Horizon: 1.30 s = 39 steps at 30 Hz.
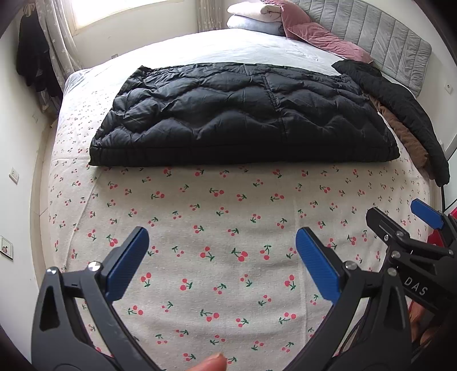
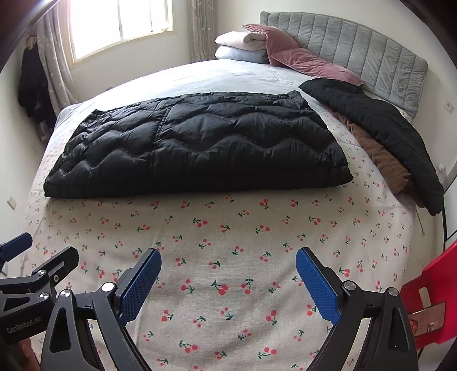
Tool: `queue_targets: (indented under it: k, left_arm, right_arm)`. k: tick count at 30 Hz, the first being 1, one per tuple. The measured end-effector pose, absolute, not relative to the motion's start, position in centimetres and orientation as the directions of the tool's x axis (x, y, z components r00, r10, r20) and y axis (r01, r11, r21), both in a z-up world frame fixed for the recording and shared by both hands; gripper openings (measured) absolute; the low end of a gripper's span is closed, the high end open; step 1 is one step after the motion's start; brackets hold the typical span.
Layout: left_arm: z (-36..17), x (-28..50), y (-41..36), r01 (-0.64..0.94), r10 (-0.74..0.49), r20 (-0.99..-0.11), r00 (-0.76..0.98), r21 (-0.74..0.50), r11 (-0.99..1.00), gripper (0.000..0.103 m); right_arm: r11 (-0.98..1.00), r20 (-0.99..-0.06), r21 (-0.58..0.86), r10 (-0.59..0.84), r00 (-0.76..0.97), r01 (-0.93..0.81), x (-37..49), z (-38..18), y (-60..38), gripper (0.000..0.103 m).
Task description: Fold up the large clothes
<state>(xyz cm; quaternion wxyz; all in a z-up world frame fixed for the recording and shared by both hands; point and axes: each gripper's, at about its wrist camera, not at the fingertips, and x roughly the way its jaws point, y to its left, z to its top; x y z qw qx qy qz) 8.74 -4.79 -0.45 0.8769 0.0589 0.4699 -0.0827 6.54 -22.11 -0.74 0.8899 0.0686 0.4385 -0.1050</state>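
Nearest the left wrist camera, a fingertip is seen at the bottom edge, a detail not offered by the right wrist view. Just beyond it, the left gripper is held over the cherry-print bedspread with its blue pads spread wide and nothing between them. At the right of that view the right gripper is seen from the side, and the letters "DAS" can be read on its black body.

In the right wrist view, the right gripper is likewise held above the bedspread with its fingers well parted and empty. The left gripper is seen at the lower left there, with "GenRobot.AI" printed on its housing. A red chair is shown at the right edge; only a sliver of red is caught by the left camera.

Farther on, the black quilted jacket is laid flat across the middle of the bed, folded into a broad rectangle, well apart from both grippers. To its right, a second dark garment is draped over a brown one along the bed's edge.

Beyond these, pink cushions and folded pale bedding are stacked against a grey padded headboard. A window, far more fully shown in the right wrist view, is set in the far wall, with dark clothing hung at the left.
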Motion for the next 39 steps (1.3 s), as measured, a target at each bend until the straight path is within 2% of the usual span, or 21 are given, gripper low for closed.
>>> queue_targets:
  k: [39]
  left_arm:
    - [-0.90,9.01,-4.86,0.165,-0.037,-0.834,0.551,0.066,0.984,0.102]
  right_arm:
    - [0.971,-0.791,0.053,-0.102,0.603,0.235,6.16,-0.17,-22.15,0.096]
